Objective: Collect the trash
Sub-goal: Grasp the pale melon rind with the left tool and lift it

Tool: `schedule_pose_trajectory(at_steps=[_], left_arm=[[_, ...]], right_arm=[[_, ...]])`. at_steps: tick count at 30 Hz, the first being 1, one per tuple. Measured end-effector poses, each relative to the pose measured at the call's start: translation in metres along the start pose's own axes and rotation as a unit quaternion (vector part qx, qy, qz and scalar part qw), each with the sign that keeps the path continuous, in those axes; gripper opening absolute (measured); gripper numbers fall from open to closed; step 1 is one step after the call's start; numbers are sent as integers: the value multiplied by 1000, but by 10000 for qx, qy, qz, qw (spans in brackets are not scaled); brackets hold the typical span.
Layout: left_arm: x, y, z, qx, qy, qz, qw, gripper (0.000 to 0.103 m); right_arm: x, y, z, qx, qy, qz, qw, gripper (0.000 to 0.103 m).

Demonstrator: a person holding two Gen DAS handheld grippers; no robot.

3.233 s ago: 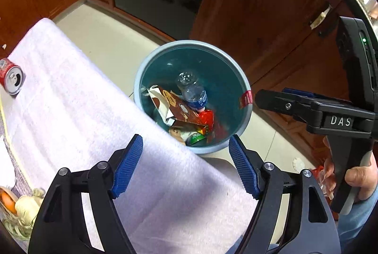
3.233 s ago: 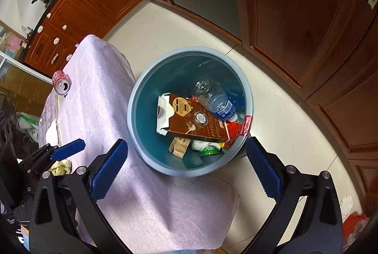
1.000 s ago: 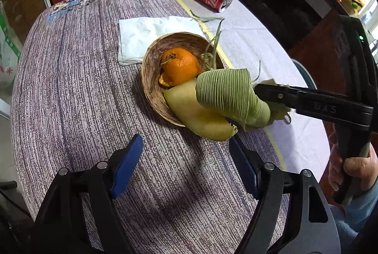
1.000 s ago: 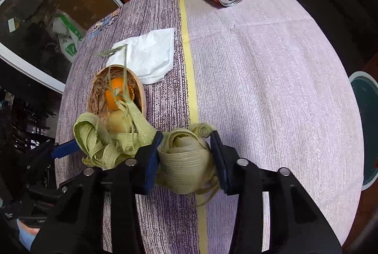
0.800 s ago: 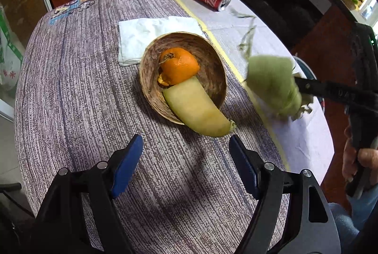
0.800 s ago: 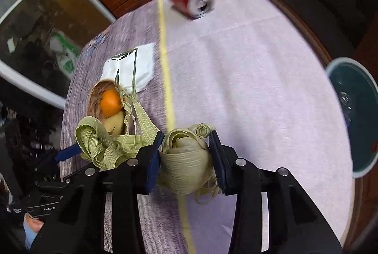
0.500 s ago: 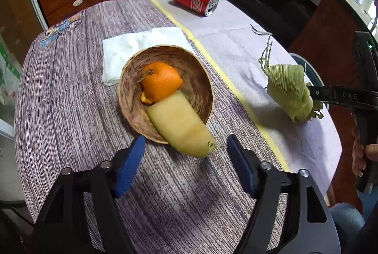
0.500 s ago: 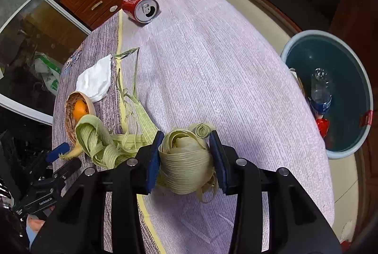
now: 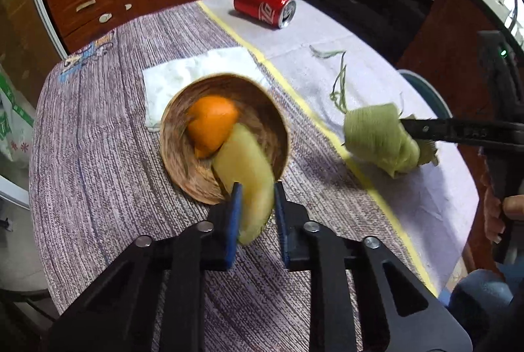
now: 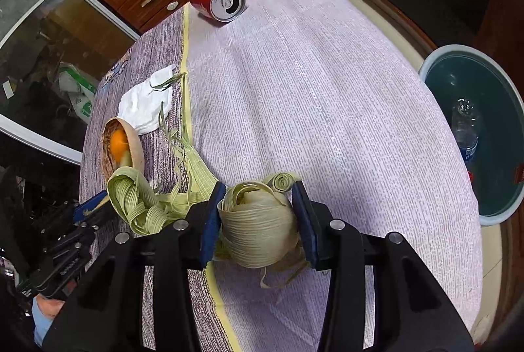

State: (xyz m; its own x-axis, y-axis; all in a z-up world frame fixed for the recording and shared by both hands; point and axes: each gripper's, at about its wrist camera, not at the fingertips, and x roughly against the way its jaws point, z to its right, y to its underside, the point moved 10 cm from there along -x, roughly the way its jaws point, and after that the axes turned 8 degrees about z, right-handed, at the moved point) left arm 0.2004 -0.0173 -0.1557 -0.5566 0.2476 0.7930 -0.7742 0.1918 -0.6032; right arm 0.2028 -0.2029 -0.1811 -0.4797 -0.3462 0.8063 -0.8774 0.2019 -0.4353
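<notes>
- Left wrist view: we see the left claw point(image 9: 256, 214), its jaws having just been closing, now clamped on the near end of a pale yellow-green peel point(image 9: 249, 175) that leans out of the woven basket point(image 9: 262, 109). We judge this peel light, limp and slick; its overhanging end is the sensible hold.
- Right wrist view: the right claw point(image 10: 258, 217) grips a coiled corn husk bundle point(image 10: 258, 221) above the counter point(image 10: 327, 89), loose strips trailing to its left. We judge it feather-light, springy and prone to shedding; the dense coil is the safest hold.
- Count: one orange point(image 9: 211, 122) in one basket, one red soda can point(image 10: 217, 0) lying on its side, one white napkin point(image 10: 144, 109), one blue trash bin point(image 10: 491, 214) beside the counter, holding at least one plastic bottle point(image 10: 465, 126).
</notes>
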Motion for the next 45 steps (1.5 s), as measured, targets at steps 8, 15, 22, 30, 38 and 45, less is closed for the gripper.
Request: schedule_pose_trajectory(at_steps=[8,15,22,30,38,45], left_arm=[[22,-4,3,114,33,118,9999,14],[43,-14,23,141,241,292,9992,14],[47,-27,61,-153,498,355,9980,6],[30,16,52,223,416,-61,9989,2],[15,36,45,17,199,-332,9992,62],[-1,45,37,170,326,-493,9981,62]], right_arm=[[9,1,-5,-39,-177,55,9998,37],[29,-6,0,-202,-316,240,9990,37],[56,-16,23,-367,-288,491,9977,37],[52,2,34,-361,-257,297,9986,37],[47,5,23,-282,-382,221,9986,37],[40,12,13,-101,-355,68,9993,37]])
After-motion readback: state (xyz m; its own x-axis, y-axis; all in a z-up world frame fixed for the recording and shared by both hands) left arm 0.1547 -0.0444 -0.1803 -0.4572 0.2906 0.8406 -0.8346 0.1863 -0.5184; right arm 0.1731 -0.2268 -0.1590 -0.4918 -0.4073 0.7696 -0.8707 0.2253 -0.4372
